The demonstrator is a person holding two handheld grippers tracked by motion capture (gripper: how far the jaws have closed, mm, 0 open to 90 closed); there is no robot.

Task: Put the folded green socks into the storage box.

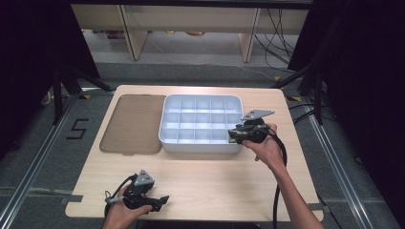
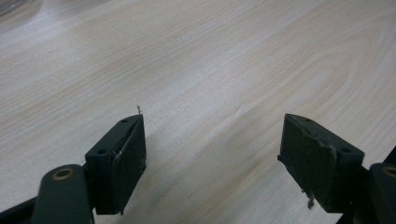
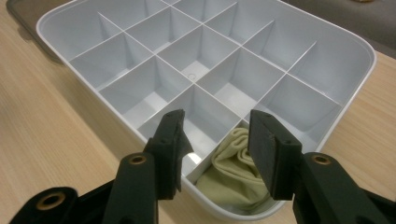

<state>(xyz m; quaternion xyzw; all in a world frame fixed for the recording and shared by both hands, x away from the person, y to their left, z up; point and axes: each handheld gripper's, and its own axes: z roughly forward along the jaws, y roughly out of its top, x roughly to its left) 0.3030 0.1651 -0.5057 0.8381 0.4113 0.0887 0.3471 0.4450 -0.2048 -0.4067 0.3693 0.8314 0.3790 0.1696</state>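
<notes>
Pale-yellow folded cloth (image 3: 236, 170) lay in the white divided plastic tray's (image 3: 364, 70) corner cell; right claw (image 3: 215, 144) hovered half-open, apparently empty, best lifted straight up; left claw (image 2: 212, 154) wide open, empty.

Cloth (image 3: 236, 170) partly behind right claw (image 3: 215, 140)

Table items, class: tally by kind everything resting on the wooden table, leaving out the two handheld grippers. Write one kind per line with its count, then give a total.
White divided tray: 1
Brown translucent lid, lying flat beside the tray: 1
Pale yellow folded cloth, in one corner compartment of the tray: 1
Total: 3
</notes>
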